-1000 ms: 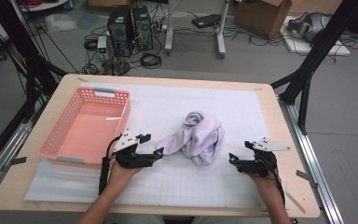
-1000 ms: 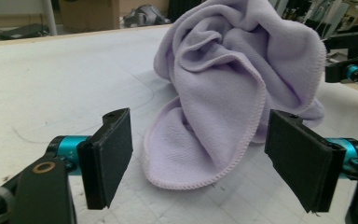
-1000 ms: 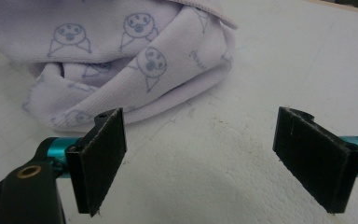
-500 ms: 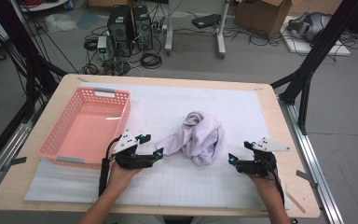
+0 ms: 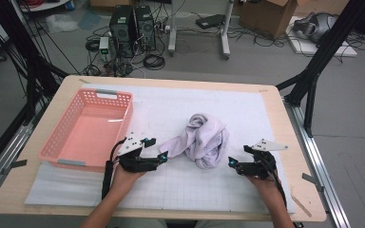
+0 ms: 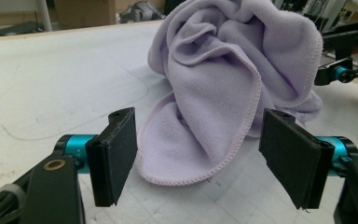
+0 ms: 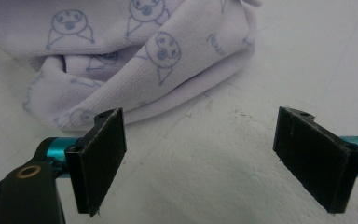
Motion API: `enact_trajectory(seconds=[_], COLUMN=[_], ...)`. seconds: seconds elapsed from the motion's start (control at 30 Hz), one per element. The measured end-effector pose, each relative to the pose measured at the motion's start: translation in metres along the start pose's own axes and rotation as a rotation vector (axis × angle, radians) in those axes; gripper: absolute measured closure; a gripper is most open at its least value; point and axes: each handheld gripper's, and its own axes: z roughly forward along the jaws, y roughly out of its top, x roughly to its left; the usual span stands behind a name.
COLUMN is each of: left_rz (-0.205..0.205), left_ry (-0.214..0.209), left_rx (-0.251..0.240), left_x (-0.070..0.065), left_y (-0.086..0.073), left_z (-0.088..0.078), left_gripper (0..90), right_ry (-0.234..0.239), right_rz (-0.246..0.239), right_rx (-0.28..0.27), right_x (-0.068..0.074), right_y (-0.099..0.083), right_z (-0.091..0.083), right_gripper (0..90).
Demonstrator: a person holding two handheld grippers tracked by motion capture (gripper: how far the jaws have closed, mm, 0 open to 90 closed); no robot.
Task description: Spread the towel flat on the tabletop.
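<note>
The crumpled lilac towel (image 5: 203, 141), lying mid-table right of the pink basket (image 5: 89, 130), is being flanked by the left gripper (image 6: 200, 156), jaws just narrowing yet unclamped, and the wide-open right gripper (image 7: 200, 158), so only a thin hem risks being pinched and slipping.

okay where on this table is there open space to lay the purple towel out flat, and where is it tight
The widest bare stretch of the white mat is along the near edge, between the left gripper and the right gripper. Another runs behind the crumpled towel toward the far edge, right of the pink basket. It is tight between the basket and the towel, where the left gripper sits.
</note>
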Motion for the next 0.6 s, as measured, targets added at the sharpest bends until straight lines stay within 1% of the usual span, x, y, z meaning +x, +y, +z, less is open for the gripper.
enact_trajectory(seconds=[0.07, 0.13, 0.2, 0.23, 0.27, 0.3, 0.33, 0.37, 0.4, 0.43, 0.47, 0.5, 0.53, 0.57, 0.6], left_rz=[-0.005, -0.006, -0.005, -0.006, -0.007, -0.007, -0.007, -0.009, -0.008, -0.007, -0.005, -0.001, 0.0, 0.003, 0.006], left_ry=[0.001, 0.002, 0.002, 0.002, 0.003, 0.002, 0.002, 0.001, -0.001, -0.005, -0.007, -0.012, -0.016, -0.019, -0.02], left_rx=[0.006, 0.013, 0.012, 0.012, 0.014, 0.018, 0.021, 0.022, 0.023, 0.023, 0.025, 0.025, 0.028, 0.026, 0.025], left_x=[0.0, 0.0, 0.0, 0.0, 0.0, 0.0, 0.0, 0.0, 0.0, 0.0, -0.001, -0.001, -0.002, -0.002, -0.003], left_y=[-0.001, -0.002, -0.002, -0.002, -0.002, -0.002, -0.002, -0.002, -0.002, -0.002, -0.002, -0.003, -0.003, -0.003, -0.002], left_z=[0.0, 0.001, 0.001, 0.001, 0.001, 0.001, 0.001, 0.001, 0.001, 0.001, 0.002, 0.002, 0.003, 0.003, 0.003], left_gripper=[29.1, 29.6, 30.2, 30.3, 30.3, 30.3, 30.4, 30.4, 30.5, 30.7, 31.5, 32.9, 34.1, 35.4, 36.5], right_ry=[0.014, 0.026, 0.041, 0.049, 0.059, 0.069, 0.054, 0.067, 0.091, 0.098, 0.107, 0.105, 0.1, 0.107, 0.112], right_rz=[0.017, 0.022, 0.028, 0.031, 0.037, 0.043, 0.029, 0.022, 0.019, 0.009, -0.003, -0.023, -0.047, -0.059, -0.059], right_rx=[0.009, 0.019, 0.043, 0.063, 0.099, 0.118, 0.118, 0.116, 0.117, 0.12, 0.121, 0.123, 0.122, 0.12, 0.111], right_x=[0.002, 0.004, 0.009, 0.012, 0.016, 0.018, 0.021, 0.022, 0.023, 0.023, 0.024, 0.025, 0.026, 0.026, 0.024], right_y=[0.003, 0.007, 0.012, 0.014, 0.015, 0.015, 0.015, 0.017, 0.017, 0.017, 0.018, 0.018, 0.018, 0.018, 0.018], right_z=[0.005, 0.014, 0.024, 0.03, 0.038, 0.043, 0.045, 0.046, 0.046, 0.045, 0.044, 0.042, 0.039, 0.035, 0.031], right_gripper=[15.8, 15.8, 17.7, 23.1, 29.5, 32.6, 37.5, 48.5, 56.1, 62.4, 71.1, 78.7, 81.5, 82.5, 82.9])
